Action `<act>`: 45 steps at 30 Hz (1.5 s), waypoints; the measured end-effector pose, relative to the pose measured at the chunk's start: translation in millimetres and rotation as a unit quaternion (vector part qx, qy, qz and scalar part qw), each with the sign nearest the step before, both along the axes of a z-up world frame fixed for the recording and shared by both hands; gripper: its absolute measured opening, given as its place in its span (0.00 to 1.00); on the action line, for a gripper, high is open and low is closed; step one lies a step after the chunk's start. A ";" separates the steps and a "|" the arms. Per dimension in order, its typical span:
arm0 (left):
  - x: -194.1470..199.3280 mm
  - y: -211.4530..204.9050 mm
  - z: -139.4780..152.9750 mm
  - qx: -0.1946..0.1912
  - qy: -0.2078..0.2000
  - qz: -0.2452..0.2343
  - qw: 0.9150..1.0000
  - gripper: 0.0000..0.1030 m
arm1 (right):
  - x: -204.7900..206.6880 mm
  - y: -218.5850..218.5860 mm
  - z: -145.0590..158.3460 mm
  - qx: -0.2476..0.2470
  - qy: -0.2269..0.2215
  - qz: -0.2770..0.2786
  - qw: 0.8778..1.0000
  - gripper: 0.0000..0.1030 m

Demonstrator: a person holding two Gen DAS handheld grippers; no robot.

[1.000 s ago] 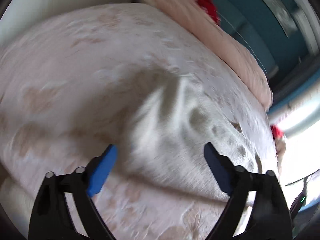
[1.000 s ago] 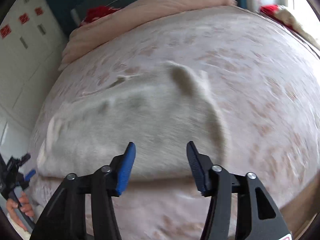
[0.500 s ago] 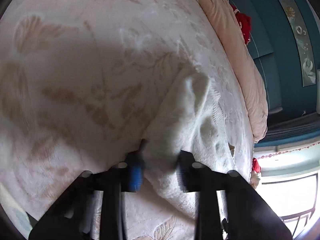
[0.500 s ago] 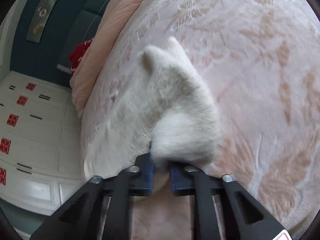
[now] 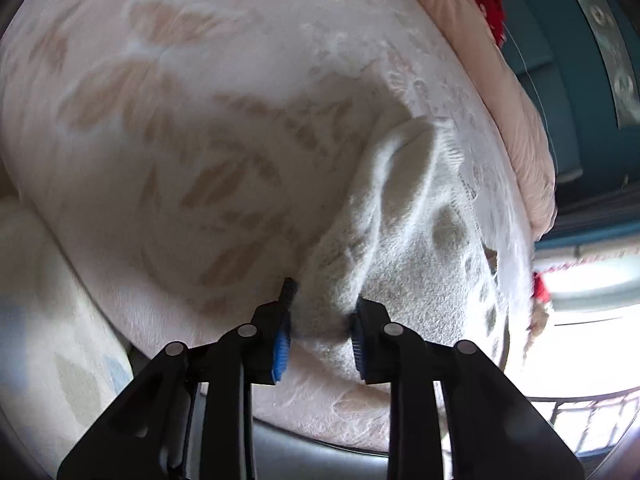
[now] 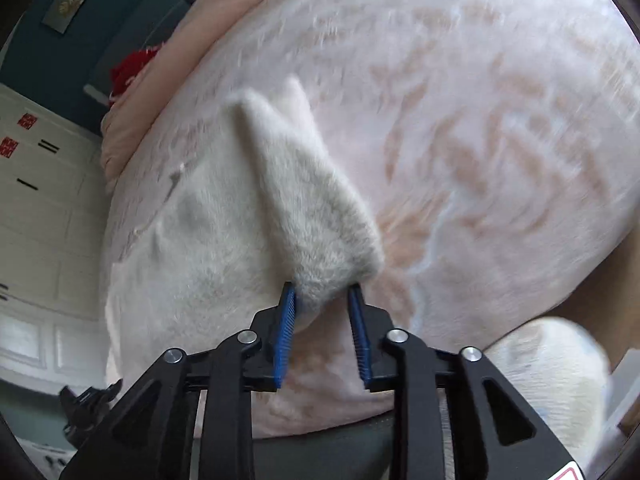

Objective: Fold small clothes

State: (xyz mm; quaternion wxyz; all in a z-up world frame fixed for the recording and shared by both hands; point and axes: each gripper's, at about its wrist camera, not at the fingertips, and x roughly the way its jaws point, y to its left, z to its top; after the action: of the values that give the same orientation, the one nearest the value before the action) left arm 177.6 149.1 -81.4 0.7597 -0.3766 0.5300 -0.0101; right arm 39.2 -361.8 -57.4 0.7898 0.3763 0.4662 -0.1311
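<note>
Black frames with blue ribbed pads fill the near edge of both wrist views. The left gripper (image 5: 320, 320) has its fingers (image 5: 280, 348) closed most of the way on a thick bunch of the fluffy white garment (image 5: 404, 248), the pile bulging between the pads. The right gripper (image 6: 322, 320) pinches another edge of the same fluffy white garment (image 6: 248, 220); its fingers (image 6: 284, 332) stand a little apart with the tapered end of the cloth wedged between them.

From the right grip the cloth rises as a raised triangular flap with a sharp fold ridge, grey-white and plush, while the rest lies flat and wide on the bed (image 6: 500, 128). In the left wrist view the gripped edge is rolled into a long tube running away from the pads, with shallow dimples in the pile beside it.

Beyond the garment spreads the pale pink bed cover (image 5: 180, 120) with a tan leaf pattern. At its far edge lies a rolled pink quilt (image 5: 516, 112), with something red (image 5: 488, 8) behind it, against a teal wall (image 5: 580, 80)
</note>
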 end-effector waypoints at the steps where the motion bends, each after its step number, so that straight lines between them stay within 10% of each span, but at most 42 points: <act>1: 2.7 -2.8 4.8 0.014 -0.005 -0.009 1.000 0.26 | -1.9 -2.0 16.7 -0.046 0.000 -0.013 0.999 0.29; 8: 12.1 -13.5 0.4 0.014 0.007 0.008 1.000 0.51 | 78.3 78.2 92.9 -0.154 -0.068 0.164 0.972 0.05; 13: 13.3 -15.7 0.0 0.016 0.001 0.015 1.000 0.59 | 170.7 169.8 59.3 -0.135 -0.045 0.297 0.944 0.01; 17: 18.4 -9.9 -5.4 -0.008 0.002 0.021 1.000 0.44 | 216.8 204.5 1.2 -0.109 0.025 0.329 0.938 0.00; 26: 25.3 -28.7 57.1 -0.025 -0.099 -0.024 0.994 0.19 | 231.8 197.1 -34.3 -0.060 0.047 0.316 0.946 0.00; 34: 23.7 -197.8 171.4 -0.001 -0.239 -0.229 0.944 0.18 | 178.9 109.8 14.1 0.028 -0.055 0.220 0.974 0.06; 40: 1.0 -329.6 107.3 0.055 -0.180 -0.356 0.916 0.26 | 84.7 3.6 32.5 -0.043 -0.039 0.129 0.990 0.12; 43: -25.2 -337.3 73.6 0.053 -0.146 -0.360 0.920 0.32 | 49.6 -23.2 32.6 -0.056 -0.024 0.112 0.992 0.14; 45: -48.4 -319.4 84.2 0.057 -0.190 -0.346 0.917 0.59 | 35.0 -26.6 39.5 -0.063 -0.032 0.118 0.991 0.30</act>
State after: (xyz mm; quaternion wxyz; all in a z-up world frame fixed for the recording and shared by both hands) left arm 129.1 -170.3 2.8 0.8153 -0.1169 0.4728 -0.3133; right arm 74.2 -388.4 -17.9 0.8362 0.2723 0.4730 -0.0543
